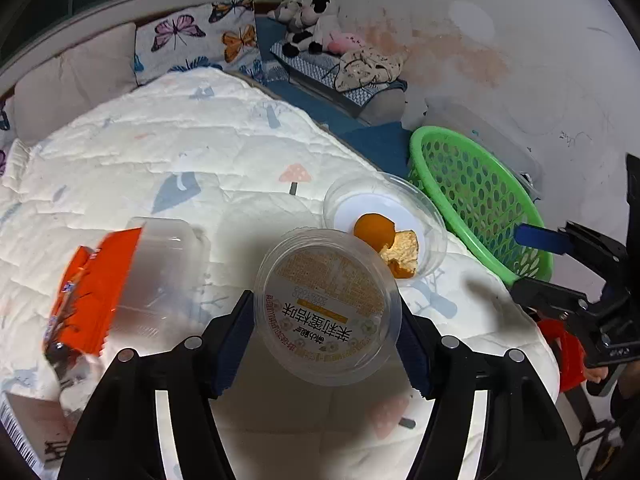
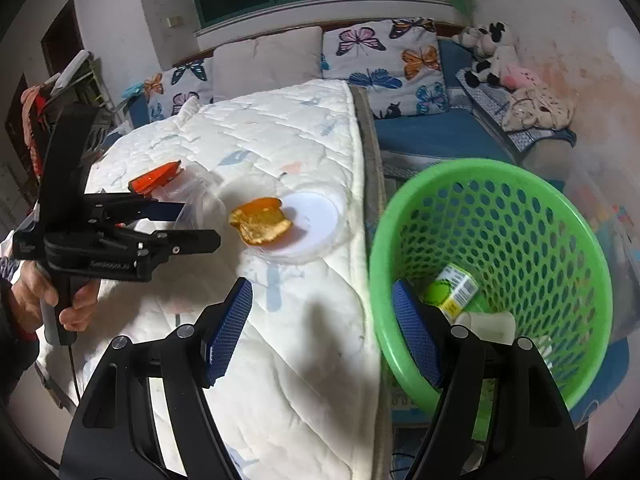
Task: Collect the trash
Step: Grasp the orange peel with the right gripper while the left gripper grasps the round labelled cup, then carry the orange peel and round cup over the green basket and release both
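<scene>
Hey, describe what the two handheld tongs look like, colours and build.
Both tongs, left and right, are black plastic with blue textured pads and silver rivets. The left one has a black pistol-style handle and a dark cable hanging below.

Clear tub [image 1: 328, 304]: label print too blurred to read; sides covered by the left gripper [image 1: 326, 322] pads. Orange wrapper [image 1: 90, 296] motion-smeared, lower end cut by the frame edge. Clear box [image 1: 168, 264] behind it hazy. Green basket [image 2: 492, 276]: trash inside partly hidden behind the right gripper [image 2: 326, 328] finger (one yellow-green label, print unreadable). Orange peel [image 2: 260, 220] soft-focused.
</scene>
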Action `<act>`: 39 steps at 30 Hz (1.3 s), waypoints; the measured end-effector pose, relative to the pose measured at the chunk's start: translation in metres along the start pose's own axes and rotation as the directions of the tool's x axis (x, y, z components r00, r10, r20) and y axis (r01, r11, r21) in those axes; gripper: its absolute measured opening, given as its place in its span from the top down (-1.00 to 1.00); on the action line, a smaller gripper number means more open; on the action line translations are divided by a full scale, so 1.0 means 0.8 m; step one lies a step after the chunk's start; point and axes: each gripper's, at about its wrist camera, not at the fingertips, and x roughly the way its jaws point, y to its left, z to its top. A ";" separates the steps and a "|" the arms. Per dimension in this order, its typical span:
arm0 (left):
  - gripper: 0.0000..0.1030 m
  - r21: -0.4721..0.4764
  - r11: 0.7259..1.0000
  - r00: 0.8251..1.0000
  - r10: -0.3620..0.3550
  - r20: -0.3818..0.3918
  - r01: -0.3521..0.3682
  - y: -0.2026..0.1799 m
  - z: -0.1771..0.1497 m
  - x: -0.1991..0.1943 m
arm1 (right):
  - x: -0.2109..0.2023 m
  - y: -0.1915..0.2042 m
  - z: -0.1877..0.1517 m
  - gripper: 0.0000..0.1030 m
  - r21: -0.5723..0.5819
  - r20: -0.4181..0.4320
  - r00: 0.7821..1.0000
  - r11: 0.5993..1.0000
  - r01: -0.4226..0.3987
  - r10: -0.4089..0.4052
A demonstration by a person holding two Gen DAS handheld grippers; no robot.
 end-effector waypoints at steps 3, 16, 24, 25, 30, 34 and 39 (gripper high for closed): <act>-0.24 -0.003 1.000 1.000 0.027 0.006 -0.027 0.000 -0.002 -0.012 | 0.008 0.007 0.008 -0.41 -0.013 -0.002 1.000 1.000 -0.023 0.023; -0.24 -0.058 0.995 0.994 0.079 0.069 -0.075 0.028 -0.020 -0.070 | 0.070 0.038 0.041 -0.33 -0.015 -0.054 0.993 0.994 -0.108 0.107; -0.24 -0.074 0.994 0.993 0.089 0.076 -0.083 0.038 -0.030 -0.079 | 0.095 0.047 0.045 -0.14 -0.006 -0.088 0.990 0.994 -0.107 0.106; -0.24 -0.075 0.994 0.993 0.089 0.075 -0.084 0.039 -0.031 -0.079 | 0.096 0.049 0.045 -0.12 -0.009 -0.087 0.991 0.995 -0.099 0.098; -0.24 -0.083 0.993 0.994 0.087 0.072 -0.081 0.041 -0.035 -0.080 | 0.098 0.047 0.047 0.07 0.009 -0.072 0.992 0.995 -0.099 0.099; -0.24 -0.094 0.993 0.994 0.080 0.072 -0.073 0.042 -0.037 -0.080 | 0.093 0.049 0.048 0.22 0.004 -0.056 0.994 0.996 -0.093 0.093; -0.24 -0.088 0.993 0.994 0.079 0.075 -0.073 0.039 -0.037 -0.081 | 0.080 0.048 0.049 0.29 0.007 -0.032 0.996 0.996 -0.087 0.088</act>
